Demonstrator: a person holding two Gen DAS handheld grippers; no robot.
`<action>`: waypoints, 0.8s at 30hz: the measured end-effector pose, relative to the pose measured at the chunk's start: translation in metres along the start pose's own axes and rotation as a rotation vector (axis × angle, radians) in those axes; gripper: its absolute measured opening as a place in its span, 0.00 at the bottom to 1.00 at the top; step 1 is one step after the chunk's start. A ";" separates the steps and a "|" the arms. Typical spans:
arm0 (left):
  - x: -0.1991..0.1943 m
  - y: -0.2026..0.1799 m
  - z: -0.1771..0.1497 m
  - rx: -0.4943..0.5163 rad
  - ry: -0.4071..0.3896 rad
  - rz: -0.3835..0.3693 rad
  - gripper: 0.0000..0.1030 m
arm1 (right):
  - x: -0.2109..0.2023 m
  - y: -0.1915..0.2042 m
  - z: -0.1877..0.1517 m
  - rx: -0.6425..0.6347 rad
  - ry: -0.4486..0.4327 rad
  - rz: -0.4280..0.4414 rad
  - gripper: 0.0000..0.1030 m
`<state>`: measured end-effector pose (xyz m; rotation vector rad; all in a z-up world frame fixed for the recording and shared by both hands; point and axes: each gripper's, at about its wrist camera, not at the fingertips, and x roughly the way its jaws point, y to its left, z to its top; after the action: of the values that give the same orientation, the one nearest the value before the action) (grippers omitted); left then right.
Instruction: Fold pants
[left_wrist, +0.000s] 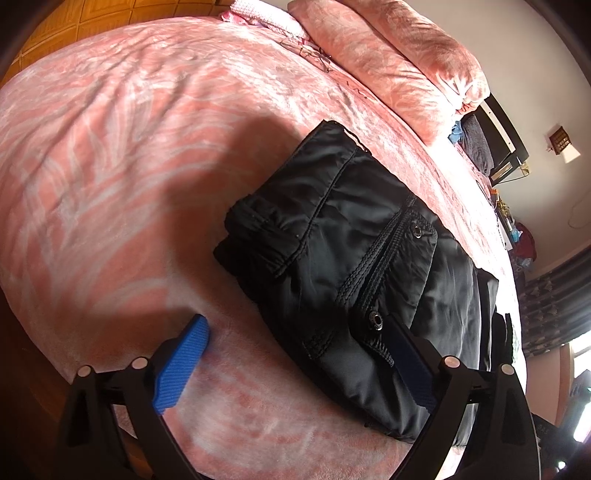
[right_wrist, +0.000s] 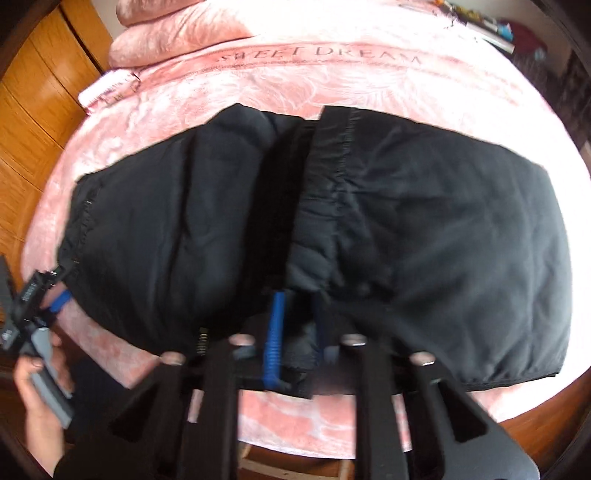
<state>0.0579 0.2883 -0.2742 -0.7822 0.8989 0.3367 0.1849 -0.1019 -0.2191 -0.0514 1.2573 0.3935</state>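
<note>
Black padded pants (left_wrist: 351, 251) lie partly folded on a pink bedspread (left_wrist: 129, 129); a pocket flap with snaps faces up. My left gripper (left_wrist: 295, 336) is open, its left blue pad over the bedspread and its right pad resting on the pants by the lower snap. In the right wrist view the pants (right_wrist: 424, 221) spread across the bed. My right gripper (right_wrist: 297, 314) is shut on a bunched fold of black fabric at the pants' near edge. The left gripper (right_wrist: 59, 299) shows at the left edge, held by a hand.
Pink pillows (left_wrist: 399, 62) lie at the head of the bed. A wooden wardrobe (right_wrist: 40, 110) stands to the left. A dark stand and clutter (left_wrist: 506, 155) line the far side. The bed's wooden edge (right_wrist: 517, 417) runs close below the pants.
</note>
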 end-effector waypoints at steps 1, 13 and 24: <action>0.000 0.000 0.000 0.000 0.002 -0.001 0.94 | -0.002 0.001 0.000 -0.005 -0.007 0.006 0.02; 0.003 -0.001 0.000 0.007 0.012 0.004 0.95 | 0.002 0.003 -0.003 -0.031 0.046 0.060 0.02; -0.021 0.028 0.021 -0.199 0.036 -0.186 0.95 | -0.042 0.049 0.060 -0.299 0.154 0.214 0.48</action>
<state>0.0418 0.3236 -0.2628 -1.0510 0.8270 0.2513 0.2133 -0.0523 -0.1525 -0.2064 1.3511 0.7733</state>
